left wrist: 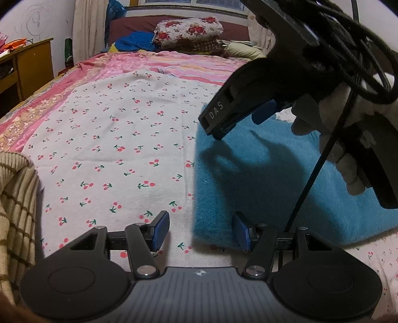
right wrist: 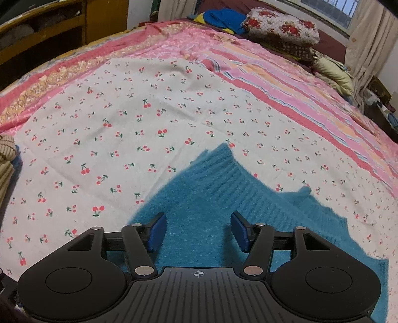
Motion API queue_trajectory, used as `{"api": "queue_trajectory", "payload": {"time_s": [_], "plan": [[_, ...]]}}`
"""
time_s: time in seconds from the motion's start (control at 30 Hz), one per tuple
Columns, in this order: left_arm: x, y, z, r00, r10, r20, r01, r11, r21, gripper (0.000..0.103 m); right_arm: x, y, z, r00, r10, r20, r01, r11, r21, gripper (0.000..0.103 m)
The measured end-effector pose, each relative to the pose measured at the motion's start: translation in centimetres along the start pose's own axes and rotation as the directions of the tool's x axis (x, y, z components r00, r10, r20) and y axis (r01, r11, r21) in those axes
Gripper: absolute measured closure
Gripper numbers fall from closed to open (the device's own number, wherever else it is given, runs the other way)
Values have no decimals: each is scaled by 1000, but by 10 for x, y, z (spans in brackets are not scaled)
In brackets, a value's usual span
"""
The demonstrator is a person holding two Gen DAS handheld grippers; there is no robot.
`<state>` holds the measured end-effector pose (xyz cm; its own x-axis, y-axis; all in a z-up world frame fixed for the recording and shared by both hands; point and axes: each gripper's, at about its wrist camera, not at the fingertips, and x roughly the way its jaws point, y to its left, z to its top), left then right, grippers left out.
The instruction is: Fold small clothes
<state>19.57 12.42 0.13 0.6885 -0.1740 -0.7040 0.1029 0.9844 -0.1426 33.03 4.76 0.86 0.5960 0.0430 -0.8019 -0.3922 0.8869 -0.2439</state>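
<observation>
A fuzzy teal sweater point(left wrist: 273, 174) point(right wrist: 211, 198) lies flat and folded on the cherry-print sheet point(left wrist: 112, 124) point(right wrist: 124, 124); its ribbed hem shows in the right wrist view. My left gripper point(left wrist: 201, 232) is open at the sweater's near left corner, one pad over the sheet and the other over the knit, gripping nothing. My right gripper point(right wrist: 198, 231) point(left wrist: 238, 119) hovers open above the sweater with nothing between its pads. In the left wrist view a gloved hand point(left wrist: 348, 161) holds it from the right and its shadow falls on the knit.
A beige striped garment point(left wrist: 15, 198) point(right wrist: 5, 154) lies at the left edge. A pink patterned bedspread point(left wrist: 186, 67) point(right wrist: 273, 74) lies beyond the sheet, with a floral pillow point(left wrist: 189, 29) point(right wrist: 281, 27) and blue cloth point(left wrist: 136, 41) point(right wrist: 223, 17) at the head. A wooden cabinet point(left wrist: 29, 64) point(right wrist: 49, 27) stands left.
</observation>
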Motion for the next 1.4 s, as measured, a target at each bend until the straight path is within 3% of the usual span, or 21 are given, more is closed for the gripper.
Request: {"api": "queue_trajectory", "payload": {"time_s": [0.8,1.4], "plan": [[16,-15,4,998,-54,-12,54,998,14,42,-4,-14,-5,998,61,9,-61,996,65,41],[31,-23,10,996,-79,50,79,997,14,41,-3,-27,-5,996,88,-7,-87,992,96,39]]}}
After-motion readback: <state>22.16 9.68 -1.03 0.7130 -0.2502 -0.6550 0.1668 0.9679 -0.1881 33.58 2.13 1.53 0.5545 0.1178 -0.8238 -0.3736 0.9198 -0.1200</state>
